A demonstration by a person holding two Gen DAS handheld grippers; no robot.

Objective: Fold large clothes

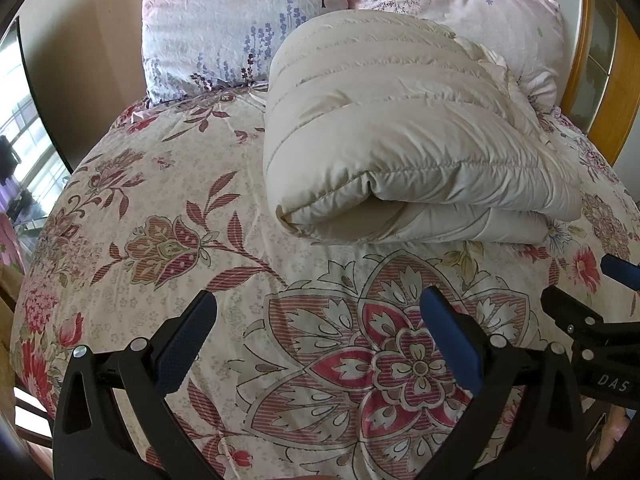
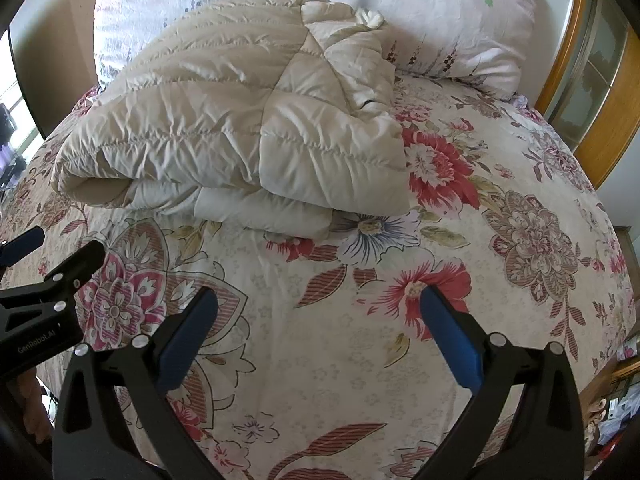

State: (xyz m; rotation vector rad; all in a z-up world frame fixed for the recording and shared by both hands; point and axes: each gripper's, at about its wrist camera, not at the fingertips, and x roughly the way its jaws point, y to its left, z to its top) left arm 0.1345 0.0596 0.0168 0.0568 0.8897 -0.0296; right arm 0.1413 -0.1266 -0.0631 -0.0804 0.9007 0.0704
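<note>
The left gripper (image 1: 318,312) hung just above the bed with its two blue-padded fingers (image 1: 182,342) spread wide and nothing between them. The right gripper (image 2: 318,312) hovered beside it in the same way, its fingers (image 2: 450,340) also wide apart and empty. Each showed at the edge of the other's view, so the two sat close together, side by side.

Under both lay a floral bedspread (image 1: 160,208), cream with red and pink flowers and leafy stems, covering the whole bed. Neither gripper touched it, as far as could be seen.

Farther up the bed, well clear of both grippers, rested a cream quilted puffer coat (image 2: 224,120), folded over on itself into a thick, puffy bundle. Its rounded folded edge faced the grippers, with a lower layer sticking out underneath. The far end of the bundle lay against two pale pink pillows (image 2: 440,12) printed with trees and small purple flowers, propped at the head of the bed.

A wooden frame with glass panels (image 2: 588,80) stood along the right side. A bright window (image 1: 24,128) showed at far left.
</note>
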